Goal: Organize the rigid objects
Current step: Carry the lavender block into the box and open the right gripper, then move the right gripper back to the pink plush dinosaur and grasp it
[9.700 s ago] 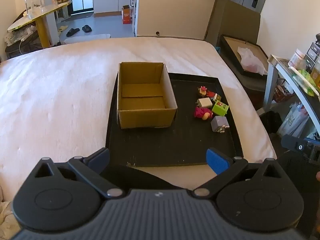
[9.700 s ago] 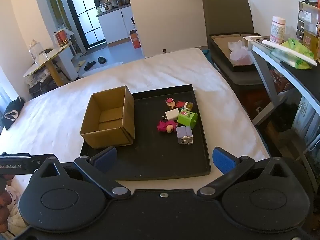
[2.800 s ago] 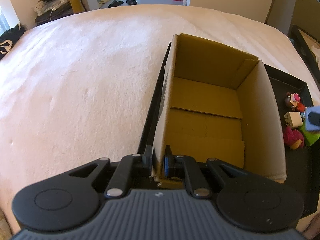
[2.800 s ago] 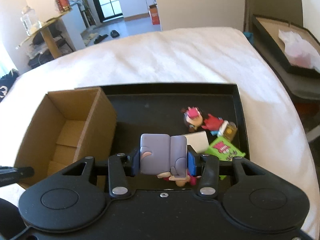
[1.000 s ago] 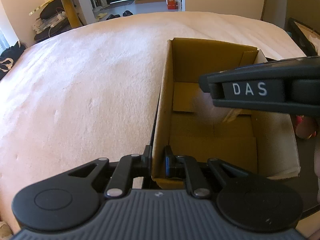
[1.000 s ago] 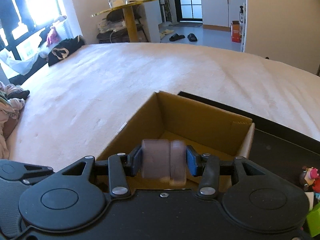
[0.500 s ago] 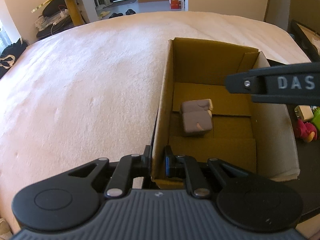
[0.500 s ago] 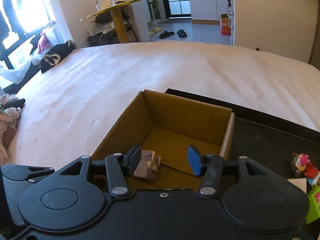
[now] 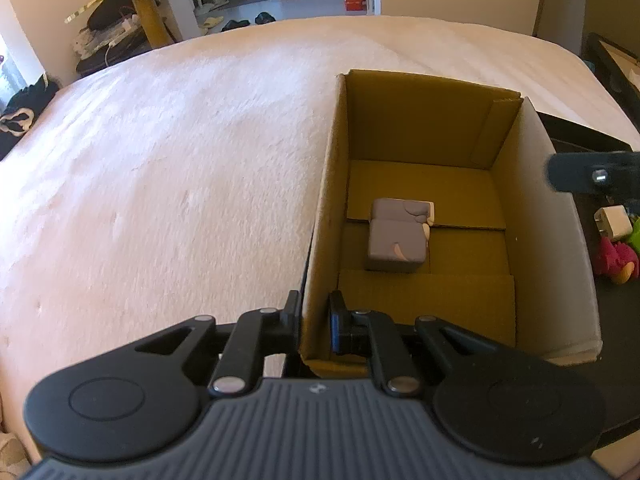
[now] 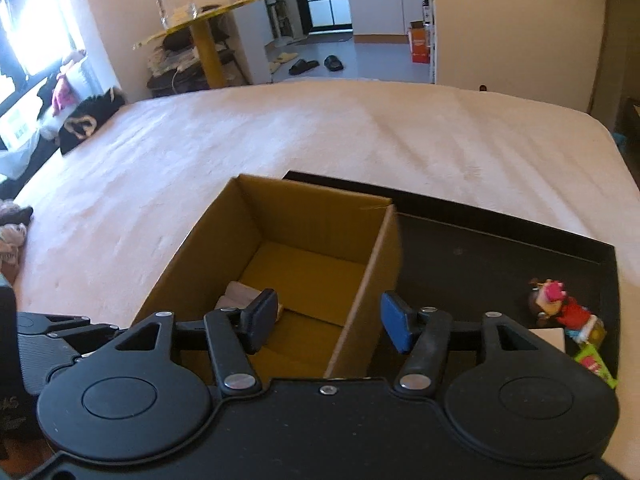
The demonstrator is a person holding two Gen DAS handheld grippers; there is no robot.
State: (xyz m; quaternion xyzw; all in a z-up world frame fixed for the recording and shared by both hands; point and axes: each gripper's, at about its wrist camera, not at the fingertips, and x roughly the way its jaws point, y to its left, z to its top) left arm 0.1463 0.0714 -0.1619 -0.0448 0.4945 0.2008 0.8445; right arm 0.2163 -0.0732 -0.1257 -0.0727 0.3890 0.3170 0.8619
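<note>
An open cardboard box [image 9: 532,240] stands at the left end of a black tray [image 10: 480,248]. A grey-purple block toy [image 9: 398,234] lies on the box floor; its edge shows in the right wrist view [image 10: 240,294]. My left gripper [image 9: 314,316] is shut on the box's near left wall. My right gripper [image 10: 328,320] is open and empty above the box's right wall [image 10: 376,264]; its tip shows in the left wrist view [image 9: 592,176]. Small toys lie on the tray to the right: a white charger [image 9: 612,222], a pink plush [image 9: 616,260], a figurine [image 10: 548,296], a green box [image 10: 594,364].
The tray lies on a bed with a pale cover [image 10: 280,140]. A yellow round table [image 10: 204,28] with a glass jar stands beyond the bed. Clothes lie at the bed's left side [image 10: 80,120]. A doorway with slippers on the floor is at the back.
My right gripper opened and dropped the grey-purple block into the box, then drew back to the right. The left gripper kept its hold on the box wall.
</note>
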